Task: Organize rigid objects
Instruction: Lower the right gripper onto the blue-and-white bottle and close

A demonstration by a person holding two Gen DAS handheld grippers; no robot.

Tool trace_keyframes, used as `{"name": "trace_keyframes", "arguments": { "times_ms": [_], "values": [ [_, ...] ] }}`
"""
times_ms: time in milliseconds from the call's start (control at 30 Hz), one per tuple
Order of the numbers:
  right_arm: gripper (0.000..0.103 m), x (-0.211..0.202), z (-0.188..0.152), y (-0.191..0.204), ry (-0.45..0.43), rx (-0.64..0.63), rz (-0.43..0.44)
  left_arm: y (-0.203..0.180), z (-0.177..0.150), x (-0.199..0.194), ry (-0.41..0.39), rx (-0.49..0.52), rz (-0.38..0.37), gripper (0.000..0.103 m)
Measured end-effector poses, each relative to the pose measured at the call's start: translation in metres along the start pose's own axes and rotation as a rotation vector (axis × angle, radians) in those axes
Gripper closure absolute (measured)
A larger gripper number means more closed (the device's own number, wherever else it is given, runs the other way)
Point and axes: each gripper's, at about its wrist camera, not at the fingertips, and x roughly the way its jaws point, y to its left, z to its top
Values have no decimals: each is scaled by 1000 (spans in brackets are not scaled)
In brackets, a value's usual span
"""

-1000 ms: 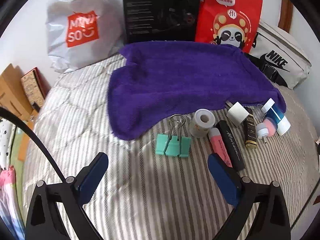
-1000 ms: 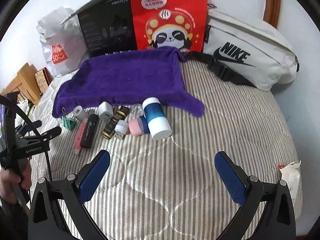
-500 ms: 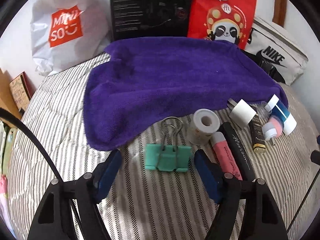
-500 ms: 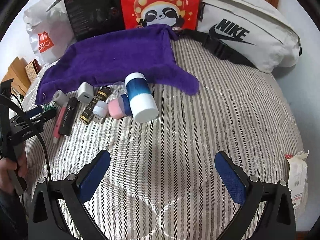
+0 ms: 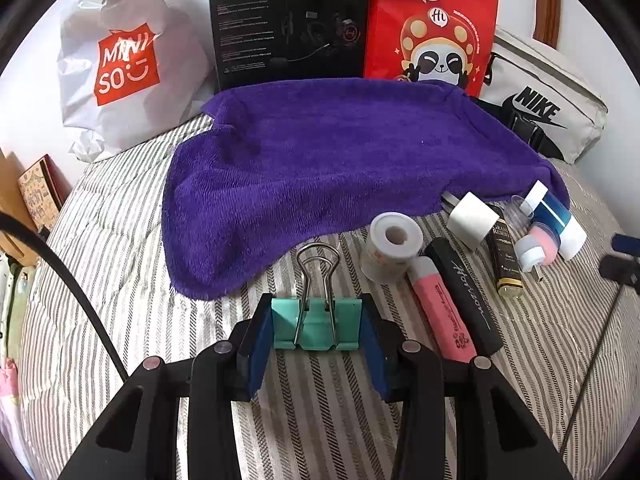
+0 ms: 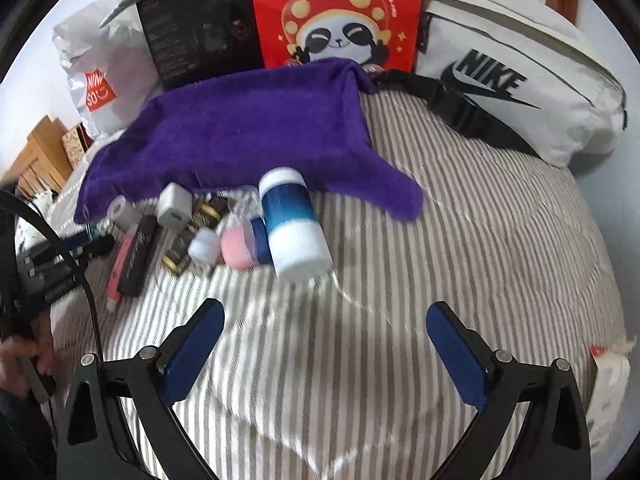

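A teal binder clip [image 5: 316,324] lies on the striped bed cover, just in front of a purple towel [image 5: 340,160]. My left gripper [image 5: 316,304] has its jaws closing on the clip, and both blue pads touch its sides. To the right of the clip lie a white tape roll [image 5: 394,240], a pink highlighter [image 5: 440,312], a black marker [image 5: 464,296] and a white charger cube [image 5: 472,220]. My right gripper [image 6: 325,312] hovers wide, its jaws starting to close with nothing between them. It is short of a blue-and-white bottle [image 6: 292,224] and a pink pot [image 6: 238,248].
Along the back wall stand a white Miniso bag [image 5: 116,68], a black box [image 5: 288,20], a red panda bag [image 5: 432,28] and a white Nike bag [image 6: 520,88]. A tissue packet [image 6: 608,376] lies at the bed's right edge. A hand [image 6: 24,360] holds the left gripper.
My left gripper's jaws have come together from wide apart onto the binder clip's sides. My right gripper has sunk toward the bed, closer to the blue-and-white bottle.
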Motion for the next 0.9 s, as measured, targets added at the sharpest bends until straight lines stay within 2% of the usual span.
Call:
{"name": "trace_keyframes", "arguments": {
  "times_ms": [333,400,467,600,833,900],
  "values": [
    [32,29,36,7,-5,-19,52,-1,0,1,-8,-11,8,64],
    [41,37,40,12,5,-46,48,-1,0,1,-8,-9,10,64],
    [47,39,42,11,-7,-48,70,-1,0,1,-9,-8,13,64],
    [47,37,44,2,5,-43,91,-1,1,1,-9,-11,11,63],
    [48,44,48,11,25,-130,74,0,0,1,-9,-11,10,63],
    [58,53,48,16,42,-156,72,0,0,1,-8,-9,10,63]
  ]
}}
